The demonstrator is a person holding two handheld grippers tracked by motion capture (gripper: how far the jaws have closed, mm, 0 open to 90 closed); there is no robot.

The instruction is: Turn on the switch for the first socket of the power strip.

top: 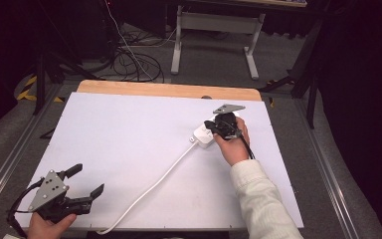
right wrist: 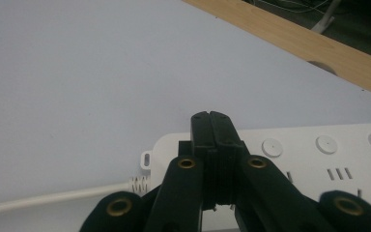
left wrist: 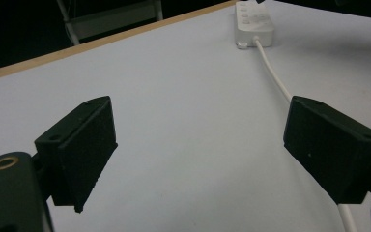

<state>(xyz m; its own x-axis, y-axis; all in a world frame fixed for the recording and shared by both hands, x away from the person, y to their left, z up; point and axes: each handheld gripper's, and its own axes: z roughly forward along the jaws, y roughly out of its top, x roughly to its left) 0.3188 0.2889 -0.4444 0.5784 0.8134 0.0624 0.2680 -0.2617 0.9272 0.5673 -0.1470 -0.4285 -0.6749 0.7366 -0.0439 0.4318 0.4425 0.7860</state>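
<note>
White table: power strip long axis runs 8-to-2 o'clock, cord exits toward 8. Right gripper pinched together over it, left gripper spread wide.

One white power strip on one white table, one white cord trailing from it. Three round buttons counted on strip. Two grippers: left, right.
</note>
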